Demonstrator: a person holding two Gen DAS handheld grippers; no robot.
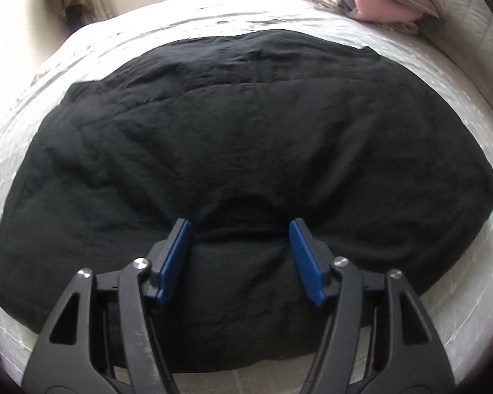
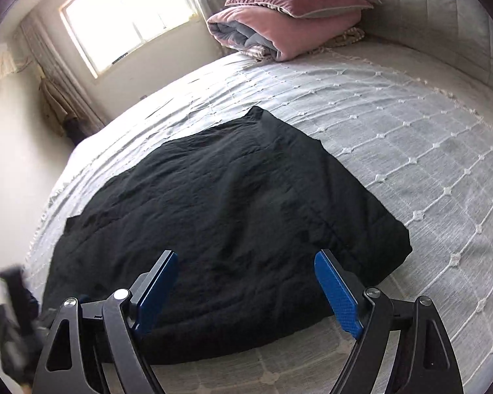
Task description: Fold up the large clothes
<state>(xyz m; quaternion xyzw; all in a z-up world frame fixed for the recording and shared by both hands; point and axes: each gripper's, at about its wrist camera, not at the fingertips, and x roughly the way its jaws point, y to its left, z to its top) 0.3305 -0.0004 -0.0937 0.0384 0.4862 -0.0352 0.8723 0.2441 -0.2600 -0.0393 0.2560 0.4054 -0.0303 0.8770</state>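
The black quilted garment (image 2: pixel 220 216) lay soft and bulky, probably light, on the bed (image 2: pixel 410 151). Both hand-held grippers, left (image 1: pixel 240 256) and right (image 2: pixel 246 289), stood released and empty. Pinching its 6 o'clock edge looked best.

Bright window (image 2: pixel 128 16), cream wall (image 2: pixel 13 151), pale quilted bed (image 2: pixel 394 151), pink bedding (image 2: pixel 279 29)

both grippers (image 1: pixel 240 229) (image 2: pixel 245 261) alike — black triangular-cutout arms, silver pivot screws, textured blue pads (image 2: pixel 340 292).
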